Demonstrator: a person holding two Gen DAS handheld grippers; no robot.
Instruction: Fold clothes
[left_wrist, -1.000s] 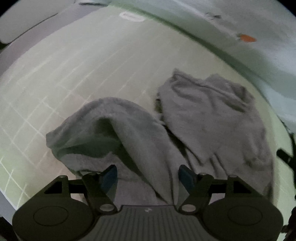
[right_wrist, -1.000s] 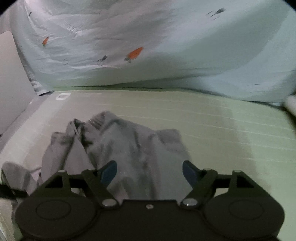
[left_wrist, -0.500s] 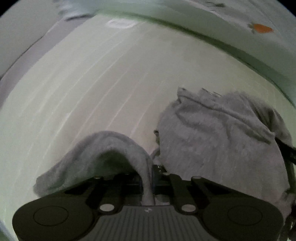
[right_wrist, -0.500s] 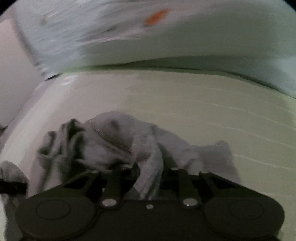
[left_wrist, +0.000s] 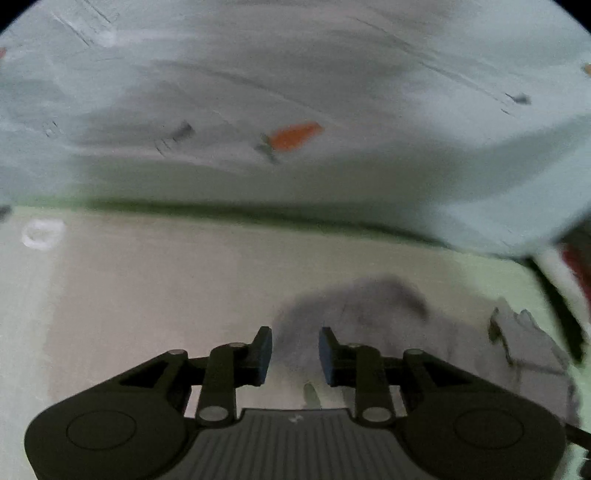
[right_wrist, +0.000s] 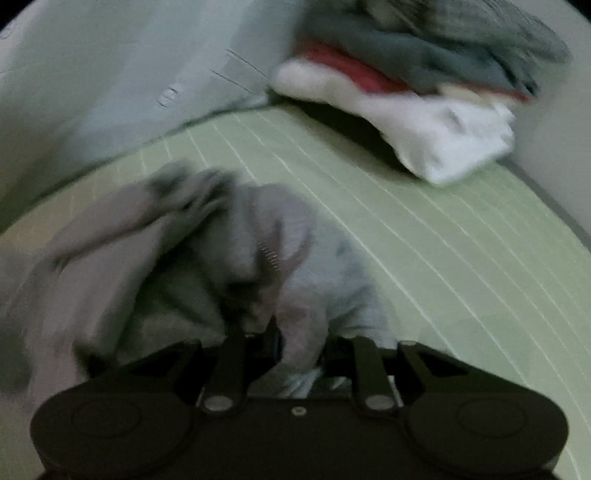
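Left wrist view: the left gripper (left_wrist: 294, 350) has its jaws opening, nothing between the pads; the grey garment (left_wrist: 373, 325) lies on the bed (left_wrist: 147, 288) just beyond and to the right, let go so it can settle flat.
Backdrop: a pale sheet (left_wrist: 332, 74) with a carrot print (left_wrist: 293, 136).
Right wrist view: the right gripper (right_wrist: 299, 347), jaws easing open, pinches a fold of the grey garment (right_wrist: 207, 258), likely to drag it across.
Stack: folded clothes (right_wrist: 424, 99) sit well apart, probably finished.
Writing: none readable.

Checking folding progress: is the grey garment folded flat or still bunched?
Bunched: the grey garment lies rumpled in uneven ridges, one part pinched in the right tool.
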